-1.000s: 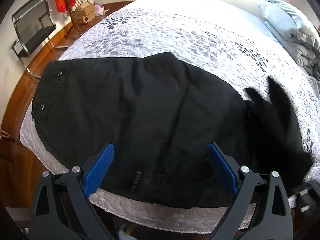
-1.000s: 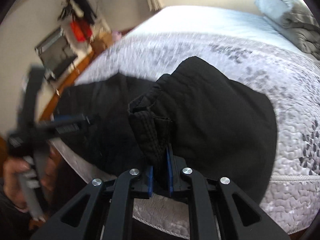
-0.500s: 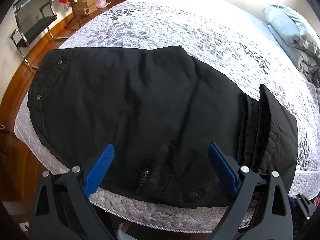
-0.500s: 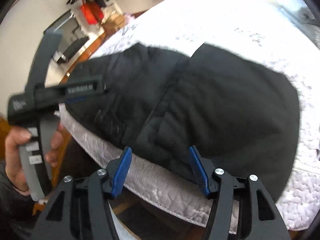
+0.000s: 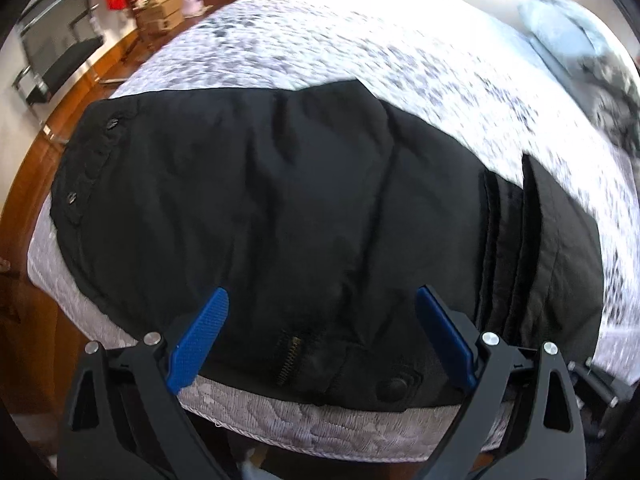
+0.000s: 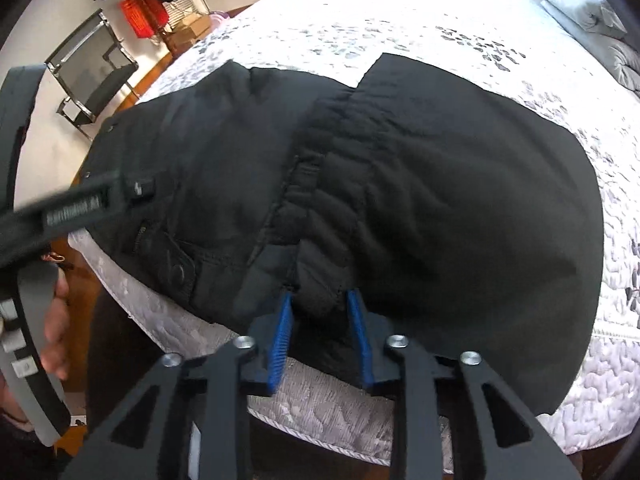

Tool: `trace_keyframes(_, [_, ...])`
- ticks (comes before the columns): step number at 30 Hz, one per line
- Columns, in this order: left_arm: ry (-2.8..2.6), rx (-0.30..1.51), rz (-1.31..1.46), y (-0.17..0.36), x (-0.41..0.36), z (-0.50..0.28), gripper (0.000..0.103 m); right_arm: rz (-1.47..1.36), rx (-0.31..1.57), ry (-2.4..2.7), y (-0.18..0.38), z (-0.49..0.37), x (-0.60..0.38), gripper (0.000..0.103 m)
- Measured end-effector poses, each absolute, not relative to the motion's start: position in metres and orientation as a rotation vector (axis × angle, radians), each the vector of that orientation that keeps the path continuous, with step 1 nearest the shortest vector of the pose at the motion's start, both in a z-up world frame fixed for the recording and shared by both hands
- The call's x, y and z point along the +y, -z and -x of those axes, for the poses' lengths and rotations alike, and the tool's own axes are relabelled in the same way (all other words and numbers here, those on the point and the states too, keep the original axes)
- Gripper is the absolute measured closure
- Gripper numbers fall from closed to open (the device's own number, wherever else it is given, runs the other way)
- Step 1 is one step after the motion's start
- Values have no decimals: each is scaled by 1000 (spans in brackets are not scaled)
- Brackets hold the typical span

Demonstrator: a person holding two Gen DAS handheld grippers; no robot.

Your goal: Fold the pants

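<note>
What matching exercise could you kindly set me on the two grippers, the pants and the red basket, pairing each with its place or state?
1 left gripper
2 right gripper
3 black pants
4 red basket

A lying on the quilted bed
B wide open
C far beyond the bed
D fingers narrowed around fabric

Pairs: 1-B, 2-D, 3-A, 4-C

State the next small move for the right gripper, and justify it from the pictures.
Probably close the right gripper fully on the pants fold bunched between its fingers: they straddle that fold at the bed edge with a gap left. The left gripper is wide open, gripping nothing.
</note>
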State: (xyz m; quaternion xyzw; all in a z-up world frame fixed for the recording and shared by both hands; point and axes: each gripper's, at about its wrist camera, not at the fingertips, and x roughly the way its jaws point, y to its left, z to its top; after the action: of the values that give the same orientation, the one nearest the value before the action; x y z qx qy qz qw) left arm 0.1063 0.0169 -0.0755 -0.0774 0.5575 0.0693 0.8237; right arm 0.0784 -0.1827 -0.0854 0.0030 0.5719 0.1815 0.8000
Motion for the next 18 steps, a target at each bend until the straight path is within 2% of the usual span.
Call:
trace_keyframes(5, [-167,1195,63,81,13,-105,9,-16,1234,-360,77,-78,-180,86])
trace_keyframes(11, [-185,1199,43,85,27,-103,9,15,1182,-425,54,-68,-162,86])
trace_keyframes(18, [-187,1226,65,92,31,-101,9,4,1252,-458,95,-66,-156,85])
